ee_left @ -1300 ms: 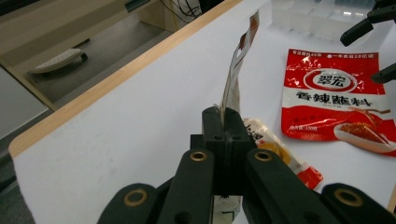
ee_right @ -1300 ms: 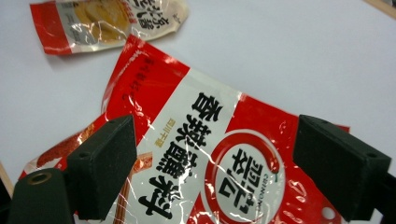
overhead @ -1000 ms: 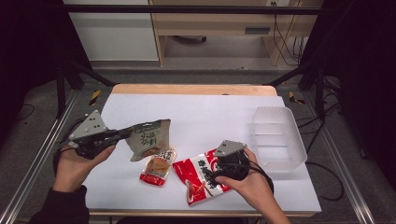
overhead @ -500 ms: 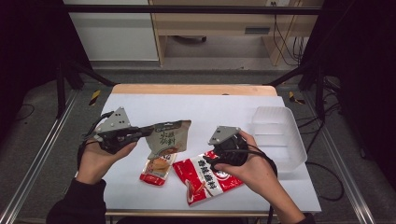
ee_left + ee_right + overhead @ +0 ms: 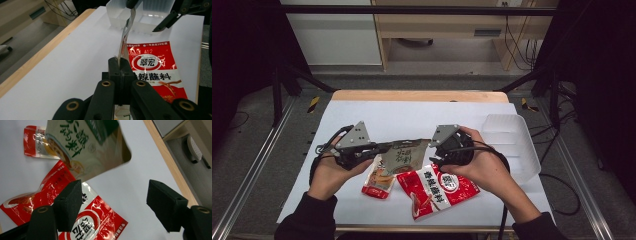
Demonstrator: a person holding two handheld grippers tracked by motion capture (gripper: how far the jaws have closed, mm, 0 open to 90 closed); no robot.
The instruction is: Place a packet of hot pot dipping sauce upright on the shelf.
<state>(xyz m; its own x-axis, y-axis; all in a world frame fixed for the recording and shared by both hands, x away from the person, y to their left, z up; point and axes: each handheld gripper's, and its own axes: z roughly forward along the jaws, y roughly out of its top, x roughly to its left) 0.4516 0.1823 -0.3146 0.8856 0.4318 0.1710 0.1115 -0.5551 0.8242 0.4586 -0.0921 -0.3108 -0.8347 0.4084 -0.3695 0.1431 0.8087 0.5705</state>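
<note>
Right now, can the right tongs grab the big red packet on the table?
Probably yes. The right tongs are open and empty, hovering just above the big red packet. Nothing lies on its near part; the greenish packet, pinched in the left tongs, hangs beside them.

My left black two-jaw gripper (image 5: 379,148) is clamped shut, held level; my right black two-jaw gripper (image 5: 113,203) has been closing, jaws apart.

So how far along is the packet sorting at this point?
Nothing looks binned yet: the clear tray appears empty. In hand: the left gripper is shut on the grey-green packet, held above the table; the right gripper, jaws just narrowing, grips nothing. Left: the big red packet and small red packet.
</note>
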